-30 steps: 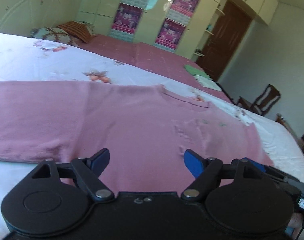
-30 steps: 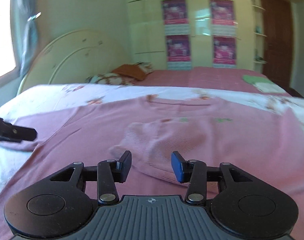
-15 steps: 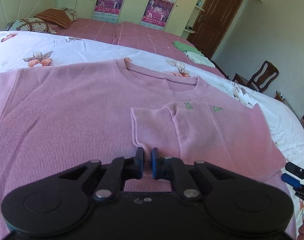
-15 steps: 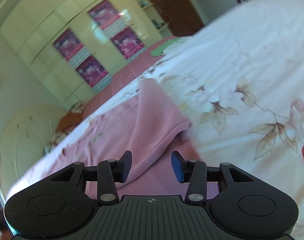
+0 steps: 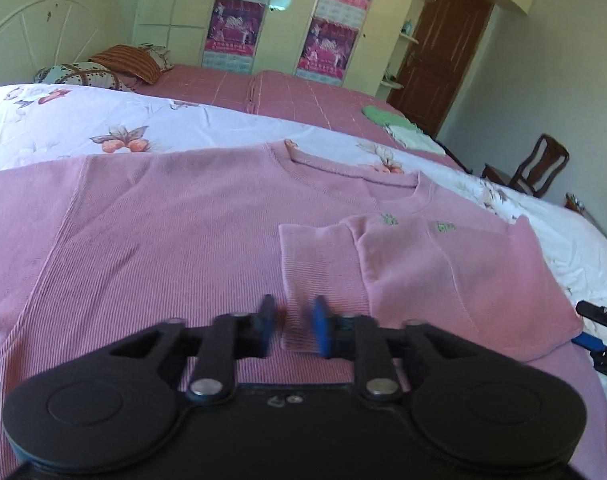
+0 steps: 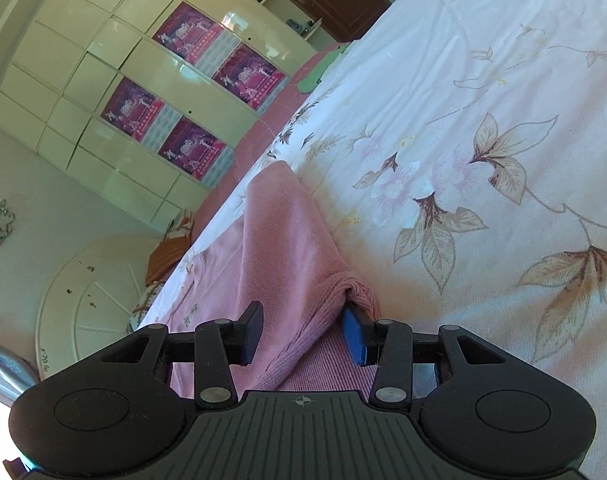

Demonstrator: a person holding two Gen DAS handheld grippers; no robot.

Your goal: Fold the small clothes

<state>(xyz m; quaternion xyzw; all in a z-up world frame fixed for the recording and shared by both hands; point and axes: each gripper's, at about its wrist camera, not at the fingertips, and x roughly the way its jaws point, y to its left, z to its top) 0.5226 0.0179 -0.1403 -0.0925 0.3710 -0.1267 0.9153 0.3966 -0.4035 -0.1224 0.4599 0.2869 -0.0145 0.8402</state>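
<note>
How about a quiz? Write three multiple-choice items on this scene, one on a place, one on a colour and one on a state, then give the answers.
1. Where does the folded sleeve lie?
A. On the sweater's front
B. On a pillow
C. On a chair

2. What colour is the sweater?
A. Green
B. Pink
C. White

3. How is the sweater lying?
A. Rolled into a ball
B. Hung over a chair
C. Spread flat on the flowered sheet

Answers:
1. A, the sleeve is folded over the chest, with its cuff towards the camera.
2. B, the whole knit is pink.
3. C, its body lies flat, with the sheet showing around it.
</note>
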